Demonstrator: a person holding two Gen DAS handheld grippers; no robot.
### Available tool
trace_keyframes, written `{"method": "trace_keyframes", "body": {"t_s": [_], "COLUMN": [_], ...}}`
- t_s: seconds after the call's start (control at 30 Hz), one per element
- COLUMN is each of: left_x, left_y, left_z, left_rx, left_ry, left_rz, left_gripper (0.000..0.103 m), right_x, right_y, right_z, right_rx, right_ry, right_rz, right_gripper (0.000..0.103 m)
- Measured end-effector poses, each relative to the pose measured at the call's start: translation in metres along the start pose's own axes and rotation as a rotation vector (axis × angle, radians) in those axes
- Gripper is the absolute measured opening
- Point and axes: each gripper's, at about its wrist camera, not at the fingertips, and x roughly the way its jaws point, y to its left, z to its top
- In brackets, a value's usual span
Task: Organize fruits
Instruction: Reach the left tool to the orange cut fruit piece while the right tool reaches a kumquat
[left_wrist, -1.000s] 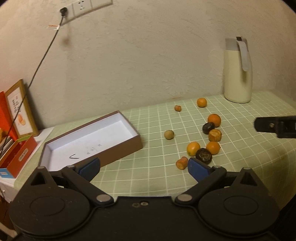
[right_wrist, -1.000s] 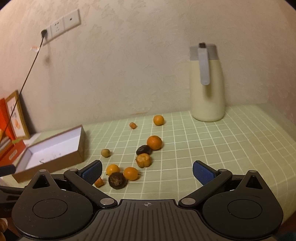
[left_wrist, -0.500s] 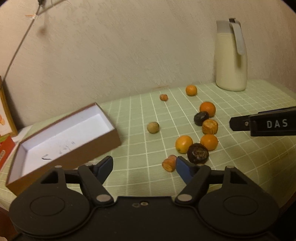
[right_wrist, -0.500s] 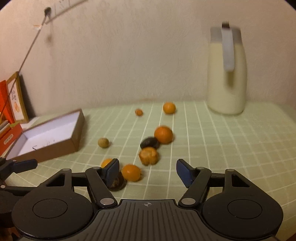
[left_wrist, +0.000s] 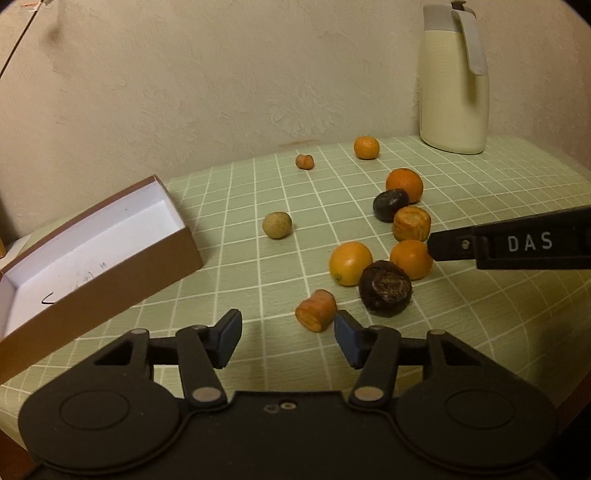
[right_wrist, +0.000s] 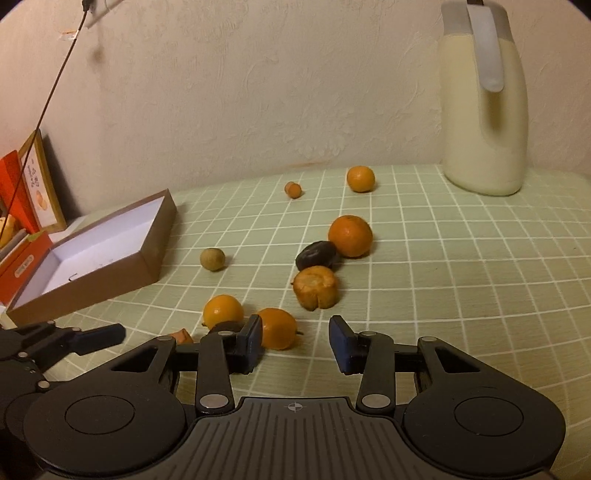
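Box (left_wrist: 92, 258): near corner cut by left-wrist frame edge. Dark fruit (right_wrist: 227, 326), orange stub (right_wrist: 181, 336): mostly hidden behind right gripper (right_wrist: 295, 343) finger. Jug (right_wrist: 484, 99) top cropped.

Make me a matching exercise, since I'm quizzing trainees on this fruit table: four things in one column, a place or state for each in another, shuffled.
Things:
1. brown box
2. cream jug
3. cut orange piece
4. left gripper

Places or states:
A. lying just ahead of the left gripper's fingertips
B. open, nothing held
C. standing at the back right by the wall
D. on the left of the table, no fruit visible inside

Pairs: 1-D, 2-C, 3-A, 4-B
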Motion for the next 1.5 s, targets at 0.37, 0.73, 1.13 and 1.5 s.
{"method": "trace_keyframes", "body": {"t_s": [0.37, 0.73, 1.13, 1.5], "left_x": [0.014, 0.021, 0.021, 0.021], "left_y": [-0.003, -0.006, -0.008, -0.009], "left_z": [0.001, 0.005, 0.004, 0.003], "left_rx": [-0.017, -0.027, -0.055, -0.049], "left_ry": [0.024, 0.008, -0.004, -0.019], "left_rz": [-0.025, -0.032, -0.053, -0.054], "left_gripper": [0.039, 0.036, 0.025, 0.019], "right_x": [0.016, 0.031, 0.041, 0.038], "right_y": [0.000, 0.002, 0.006, 0.006], "right_z": [-0.001, 0.002, 0.002, -0.001], "right_rx": [0.016, 0.040, 0.061, 0.074], "right_ry": [0.030, 0.036, 0.044, 0.042], "right_rz": [0.024, 0.043, 0.052, 0.047], "right_gripper": [0.042, 0.042, 0.041, 0.033]}}
